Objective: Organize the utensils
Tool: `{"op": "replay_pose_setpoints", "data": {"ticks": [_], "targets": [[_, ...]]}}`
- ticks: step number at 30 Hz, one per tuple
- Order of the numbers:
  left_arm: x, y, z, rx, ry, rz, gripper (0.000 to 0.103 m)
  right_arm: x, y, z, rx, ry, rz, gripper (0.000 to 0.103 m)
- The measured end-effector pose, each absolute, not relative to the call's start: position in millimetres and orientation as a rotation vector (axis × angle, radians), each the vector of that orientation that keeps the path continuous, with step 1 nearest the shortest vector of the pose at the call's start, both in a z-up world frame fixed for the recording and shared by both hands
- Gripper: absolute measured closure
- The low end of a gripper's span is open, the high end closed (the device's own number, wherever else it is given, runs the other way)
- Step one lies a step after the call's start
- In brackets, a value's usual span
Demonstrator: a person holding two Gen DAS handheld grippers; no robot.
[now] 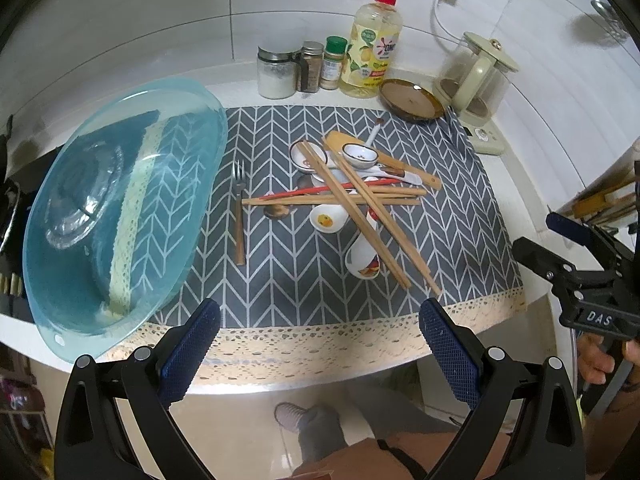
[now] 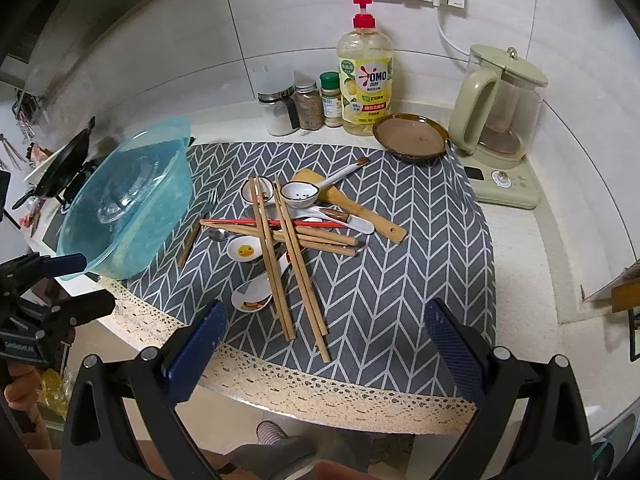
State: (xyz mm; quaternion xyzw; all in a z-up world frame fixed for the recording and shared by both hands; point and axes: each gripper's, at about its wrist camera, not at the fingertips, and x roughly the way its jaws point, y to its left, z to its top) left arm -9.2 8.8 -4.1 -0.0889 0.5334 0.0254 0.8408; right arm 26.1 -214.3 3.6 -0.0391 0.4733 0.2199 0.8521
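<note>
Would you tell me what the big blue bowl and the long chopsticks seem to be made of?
Bowl: likely clear tinted plastic, perhaps glass; the patterned cloth shows through it.
Chopsticks: apparently bamboo or wood, matte tan with a faint grain.

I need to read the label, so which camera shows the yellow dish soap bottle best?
The right wrist view: the yellow dish soap bottle with red pump faces it squarely, brand print legible. In the left wrist view the bottle looks smaller, tilted, label blurred.
</note>
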Motion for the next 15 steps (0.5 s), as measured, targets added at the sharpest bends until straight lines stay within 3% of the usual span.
{"op": "replay_pose_setpoints", "data": {"ticks": [15], "targets": [[9, 1, -21, -0.243, 1.123, -0.119, 0.004, 49, -219, -18, -0.020, 1.019, 0.422, 0.007]]}}
